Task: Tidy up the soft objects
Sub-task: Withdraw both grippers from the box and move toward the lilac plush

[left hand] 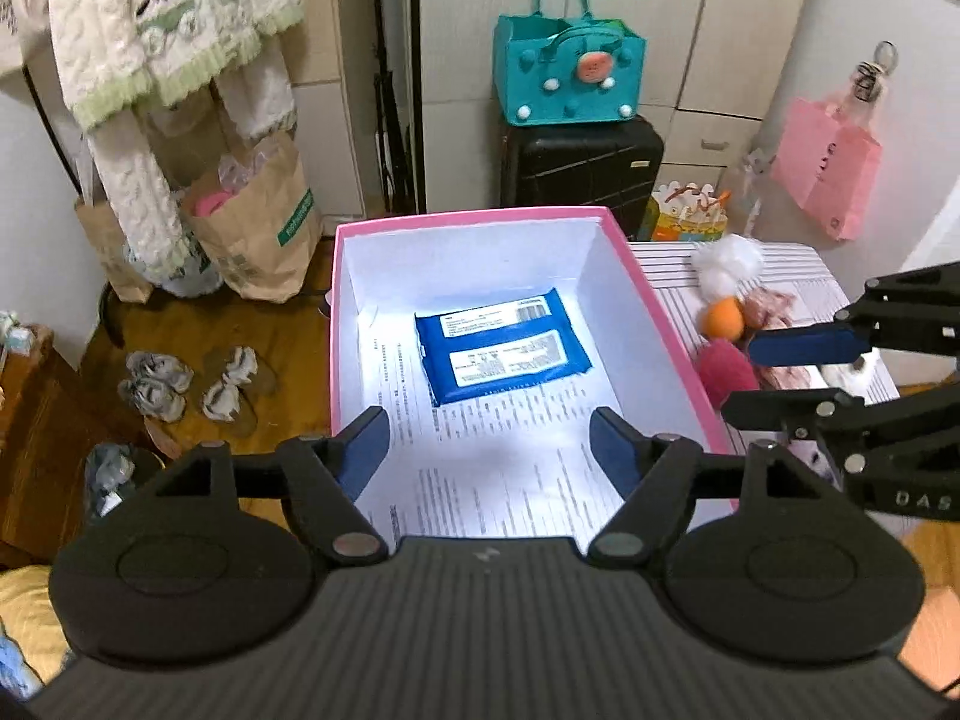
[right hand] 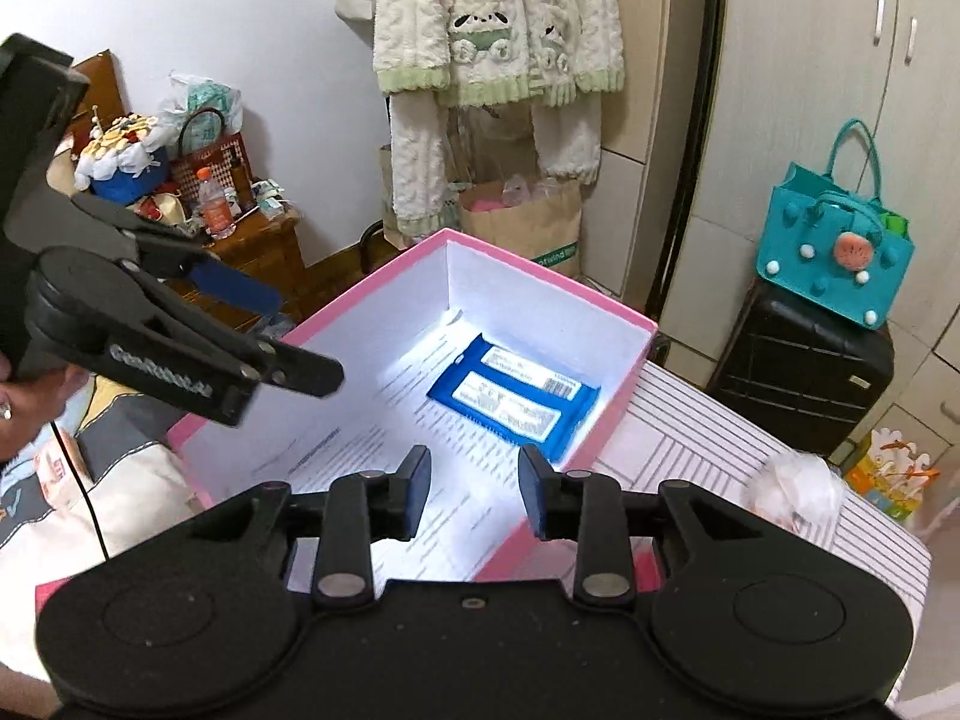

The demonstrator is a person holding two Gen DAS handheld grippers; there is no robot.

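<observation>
A pink box [left hand: 660, 300] with a white inside stands on a striped table [left hand: 804, 264]. A blue wipes pack [left hand: 501, 345] lies flat in it on printed paper; it also shows in the right wrist view [right hand: 516, 399]. My left gripper [left hand: 489, 447] is open and empty over the box's near end. My right gripper [right hand: 474, 492] is open and empty above the box's right rim [right hand: 606, 408]; it also shows at the right of the left wrist view [left hand: 741, 372]. Soft items lie right of the box: a white puff [left hand: 735, 258], an orange ball [left hand: 723, 318], a red pompom [left hand: 726, 369], pinkish cloth [left hand: 771, 306].
A teal felt bag [left hand: 564, 69] sits on a black suitcase [left hand: 579, 168] behind the table. Paper bags [left hand: 258, 240] and hanging fleece clothes [left hand: 168, 30] are at the left, slippers [left hand: 198, 381] on the wooden floor. A cluttered wooden cabinet [right hand: 252, 252] stands left in the right wrist view.
</observation>
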